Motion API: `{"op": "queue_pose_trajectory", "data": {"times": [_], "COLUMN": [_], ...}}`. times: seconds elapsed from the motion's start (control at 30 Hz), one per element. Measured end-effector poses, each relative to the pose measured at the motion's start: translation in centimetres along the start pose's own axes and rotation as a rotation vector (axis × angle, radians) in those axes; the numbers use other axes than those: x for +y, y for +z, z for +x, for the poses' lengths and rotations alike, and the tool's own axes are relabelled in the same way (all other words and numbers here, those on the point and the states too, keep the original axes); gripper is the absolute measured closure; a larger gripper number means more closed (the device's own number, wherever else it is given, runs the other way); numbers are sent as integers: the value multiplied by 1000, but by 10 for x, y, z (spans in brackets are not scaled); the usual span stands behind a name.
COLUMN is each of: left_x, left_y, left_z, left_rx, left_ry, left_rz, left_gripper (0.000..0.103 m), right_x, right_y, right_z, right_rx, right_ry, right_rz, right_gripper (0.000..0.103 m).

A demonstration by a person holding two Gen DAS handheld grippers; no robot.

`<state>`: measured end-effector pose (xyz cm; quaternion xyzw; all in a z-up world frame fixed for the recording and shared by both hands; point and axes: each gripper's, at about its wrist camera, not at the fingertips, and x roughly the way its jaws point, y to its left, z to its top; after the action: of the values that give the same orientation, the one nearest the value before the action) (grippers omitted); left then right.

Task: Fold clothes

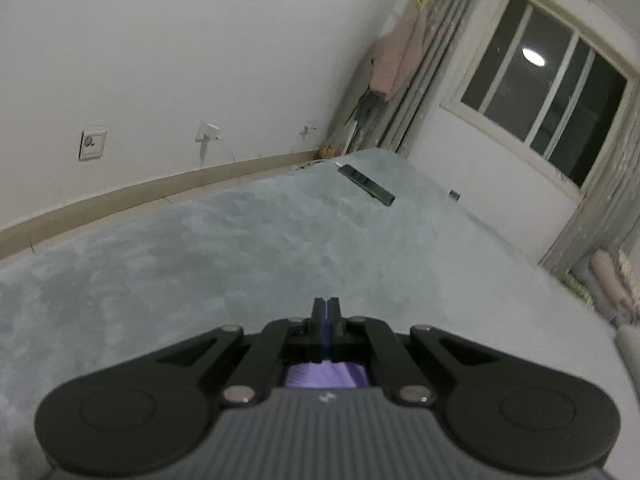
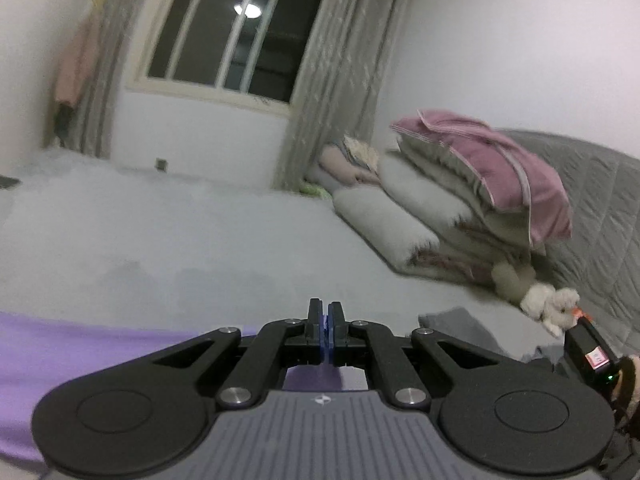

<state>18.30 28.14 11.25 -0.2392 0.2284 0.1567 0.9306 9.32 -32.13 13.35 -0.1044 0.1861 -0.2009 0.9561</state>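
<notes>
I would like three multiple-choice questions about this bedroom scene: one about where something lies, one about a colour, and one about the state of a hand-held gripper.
1. Where does the black phone lie?
A. on the far part of the grey bed cover
B. on the window sill
C. on the stack of pillows

2. What colour is the cloth under the hand-held grippers?
A. green
B. purple
C. red

3. How do the fingers of the right hand-held gripper stand?
A. wide apart
B. one is missing
C. closed together

Answers:
1 A: the phone rests on the bed cover, near the far wall.
2 B: the cloth beside and below the right hand-held gripper is purple; a purple patch also shows under the left hand-held gripper.
3 C: the blue pads meet with no gap.
</notes>
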Motion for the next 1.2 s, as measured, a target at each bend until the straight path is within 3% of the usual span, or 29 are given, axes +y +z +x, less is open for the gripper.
{"op": "queue_pose_trajectory", "data": {"times": [0.23,0.4,0.43,0.47,0.53,0.57,0.6,0.67,0.8,1.07,1.13,1.2], "left_x": [-10,-2,1,4,11,13,15,20,41,84,87,87], "left_y": [-21,-23,-19,-15,-4,2,8,16,5,-47,-54,-61], "left_z": [43,57,55,52,37,27,15,-11,-71,-148,-151,-149], "left_rx": [52,85,87,88,68,56,45,39,65,84,99,111], "left_ry": [47,40,40,40,23,16,11,3,-45,-12,-11,-1], "left_rz": [66,50,36,21,-14,-26,-39,-85,-208,-227,-218,-210], "left_gripper": [103,102,98,86,72,69,69,67,64,60,60,59], "right_x": [14,25,27,28,24,22,20,13,5,17,22,23], "right_y": [-38,-63,-67,-69,-65,-63,-60,-52,-39,-62,-71,-82], "right_z": [71,103,108,108,97,91,84,60,-6,-124,-144,-148], "right_rx": [129,212,225,231,215,206,196,158,111,159,165,180], "right_ry": [-37,-20,-7,11,16,19,20,28,161,462,510,519], "right_rz": [-8,-49,-57,-56,-25,-9,8,53,145,249,265,259], "right_gripper": [100,100,99,99,97,88,68,47,47,30,23,6]}}
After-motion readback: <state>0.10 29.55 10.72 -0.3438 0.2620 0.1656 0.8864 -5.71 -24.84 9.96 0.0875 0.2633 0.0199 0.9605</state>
